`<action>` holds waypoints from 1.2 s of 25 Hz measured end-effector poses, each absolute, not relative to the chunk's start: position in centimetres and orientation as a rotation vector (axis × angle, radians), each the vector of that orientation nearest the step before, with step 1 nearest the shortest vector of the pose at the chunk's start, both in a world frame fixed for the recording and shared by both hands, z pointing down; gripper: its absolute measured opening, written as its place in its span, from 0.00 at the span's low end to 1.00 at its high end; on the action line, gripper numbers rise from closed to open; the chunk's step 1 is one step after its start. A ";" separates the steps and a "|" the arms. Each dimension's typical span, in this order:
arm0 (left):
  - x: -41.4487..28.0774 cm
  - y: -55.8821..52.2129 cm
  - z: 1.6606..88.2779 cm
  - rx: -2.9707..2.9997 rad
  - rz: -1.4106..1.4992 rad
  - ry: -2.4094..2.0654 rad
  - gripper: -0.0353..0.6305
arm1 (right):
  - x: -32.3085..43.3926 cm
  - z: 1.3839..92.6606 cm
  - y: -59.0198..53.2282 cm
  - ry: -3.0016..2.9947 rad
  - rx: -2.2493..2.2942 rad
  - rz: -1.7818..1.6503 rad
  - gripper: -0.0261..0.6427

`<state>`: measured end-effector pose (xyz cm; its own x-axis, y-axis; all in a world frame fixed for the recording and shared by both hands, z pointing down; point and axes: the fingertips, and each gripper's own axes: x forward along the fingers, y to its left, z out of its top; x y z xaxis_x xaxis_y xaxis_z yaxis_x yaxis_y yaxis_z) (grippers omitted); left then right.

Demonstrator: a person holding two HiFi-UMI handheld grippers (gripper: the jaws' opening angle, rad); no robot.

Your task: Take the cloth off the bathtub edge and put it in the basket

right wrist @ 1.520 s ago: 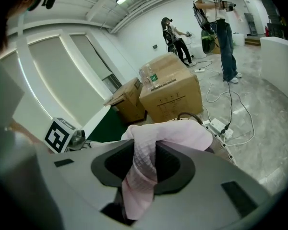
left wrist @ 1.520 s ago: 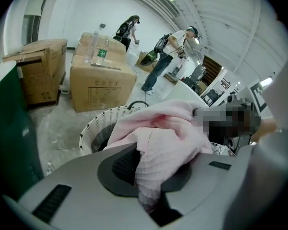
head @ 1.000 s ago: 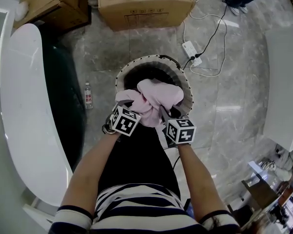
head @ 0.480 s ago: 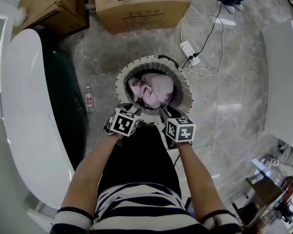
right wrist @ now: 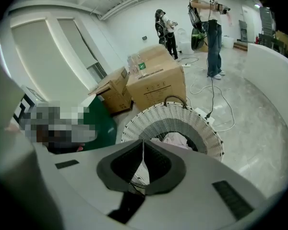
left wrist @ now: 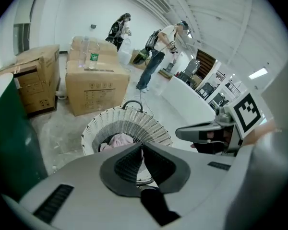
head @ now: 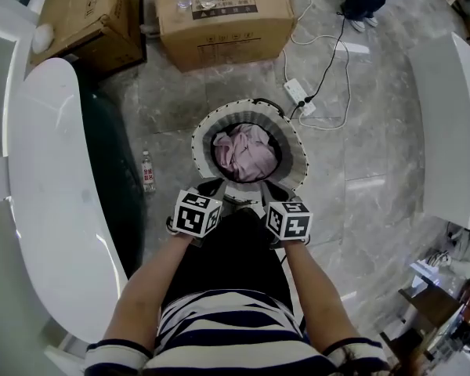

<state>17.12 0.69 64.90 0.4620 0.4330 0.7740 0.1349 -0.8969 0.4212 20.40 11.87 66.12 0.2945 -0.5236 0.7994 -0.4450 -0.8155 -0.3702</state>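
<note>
The pink cloth (head: 245,152) lies crumpled inside the round white wicker basket (head: 296,165) on the floor. Neither gripper touches it. My left gripper (head: 214,189) and right gripper (head: 265,192) hang side by side above the basket's near rim. Their jaws have just been closing and now stand shut with nothing between them. In the left gripper view the left gripper (left wrist: 142,145) has its pads together over the basket (left wrist: 151,124), with the cloth (left wrist: 119,140) below. The right gripper (right wrist: 143,143) looks the same over its basket (right wrist: 149,122) and cloth (right wrist: 176,139). The white bathtub edge (head: 47,178) runs along the left.
Two cardboard boxes (head: 219,10) (head: 82,10) stand beyond the basket. A small bottle (head: 147,171) lies on the floor by the tub. A power strip (head: 301,92) with cables lies at the back right. A white counter (head: 454,131) fills the right. People stand far off (right wrist: 209,28).
The cloth left both grippers and dropped into the basket. Both grippers opened, then shut empty, and pulled up and back toward the person.
</note>
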 end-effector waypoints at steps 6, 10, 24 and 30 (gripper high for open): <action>16.6 -1.0 61.3 2.472 1.273 0.454 0.10 | 19.5 62.9 12.8 0.857 -2.520 -1.474 0.08; 15.9 -1.9 59.4 2.492 1.206 0.436 0.10 | 18.7 61.0 12.9 0.848 -2.557 -1.421 0.08; 13.4 -4.3 55.1 2.500 1.082 0.390 0.10 | 16.2 56.2 11.8 0.859 -2.605 -1.325 0.08; 13.1 -4.4 53.6 2.514 1.037 0.363 0.10 | 15.7 55.4 12.0 0.834 -2.609 -1.296 0.08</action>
<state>13.13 -4.42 53.59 0.6919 0.3795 0.6142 0.0870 -0.8883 0.4510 15.73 12.04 55.36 0.4842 -0.5199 0.7037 -0.4248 -0.8428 -0.3304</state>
